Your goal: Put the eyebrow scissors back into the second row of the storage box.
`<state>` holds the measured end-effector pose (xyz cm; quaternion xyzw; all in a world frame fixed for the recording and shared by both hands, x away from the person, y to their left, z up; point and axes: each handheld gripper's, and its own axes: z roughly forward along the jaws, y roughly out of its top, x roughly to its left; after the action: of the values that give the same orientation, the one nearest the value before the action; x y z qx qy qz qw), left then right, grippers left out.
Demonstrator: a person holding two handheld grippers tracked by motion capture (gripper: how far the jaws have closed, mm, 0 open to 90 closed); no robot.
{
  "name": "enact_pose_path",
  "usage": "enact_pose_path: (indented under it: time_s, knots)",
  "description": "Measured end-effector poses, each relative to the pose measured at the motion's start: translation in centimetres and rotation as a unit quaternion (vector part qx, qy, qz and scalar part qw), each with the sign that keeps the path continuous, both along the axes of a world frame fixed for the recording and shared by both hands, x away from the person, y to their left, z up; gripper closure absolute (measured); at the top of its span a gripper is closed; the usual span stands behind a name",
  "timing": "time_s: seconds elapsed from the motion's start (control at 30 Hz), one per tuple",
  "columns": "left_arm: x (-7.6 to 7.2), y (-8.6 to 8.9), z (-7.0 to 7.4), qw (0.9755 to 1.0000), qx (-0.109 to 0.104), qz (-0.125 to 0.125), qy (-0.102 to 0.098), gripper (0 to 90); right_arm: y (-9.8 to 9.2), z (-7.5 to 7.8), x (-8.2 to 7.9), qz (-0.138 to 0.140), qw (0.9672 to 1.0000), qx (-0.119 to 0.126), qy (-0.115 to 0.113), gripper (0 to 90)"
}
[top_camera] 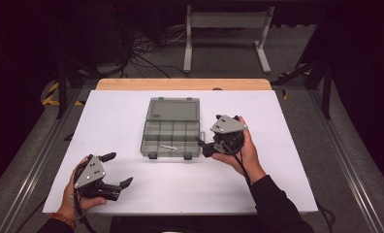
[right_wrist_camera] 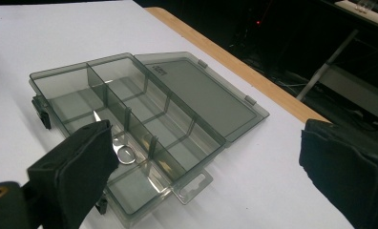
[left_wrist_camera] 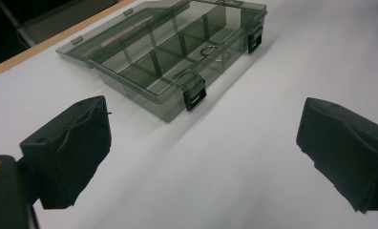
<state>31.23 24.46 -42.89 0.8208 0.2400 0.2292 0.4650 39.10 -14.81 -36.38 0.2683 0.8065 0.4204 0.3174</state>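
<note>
Compartment organizer box (top_camera: pixel 171 128): mid-counter (top_camera: pixel 122 121), lid open flat. Rigid, light, slick plastic, likely slides; grip at front wall. Left tool (top_camera: pixel 117 170), right tool (top_camera: pixel 200 141): jaws spread, empty.

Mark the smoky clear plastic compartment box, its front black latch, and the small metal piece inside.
Smoky clear plastic compartment box (top_camera: pixel 173 109), high view, on the open lid.
Front black latch (left_wrist_camera: pixel 194 93), left gripper view, near latch's face.
Small metal piece (right_wrist_camera: pixel 126 154), right gripper view, its ring end.
</note>
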Motion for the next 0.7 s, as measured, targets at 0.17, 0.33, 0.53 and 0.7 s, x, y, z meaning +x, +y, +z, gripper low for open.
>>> enact_pose_path:
  time_s: [0.17, 0.33, 0.53, 0.7]
  knots:
    - [0.0, 0.0, 0.0, 1.0000, 0.002, 0.000, 0.000, 5.5, -0.5, 0.1, -0.5, 0.001, 1.0000, -0.007, -0.004, 5.9]
    - [0.0, -0.1, 0.0, 1.0000, 0.005, -0.002, 0.001, 5.6, -1.2, 0.3, -1.0, -0.003, 0.9999, -0.009, -0.012, 5.9]
    - [0.0, 0.0, 0.0, 1.0000, 0.007, -0.002, -0.001, 5.6, -2.1, 0.6, -1.6, -0.008, 0.9997, -0.013, -0.019, 5.8]
    - [0.0, -0.1, 0.0, 1.0000, 0.006, -0.002, 0.000, 5.7, -2.8, 0.7, -2.0, -0.010, 0.9996, -0.016, -0.021, 5.7]
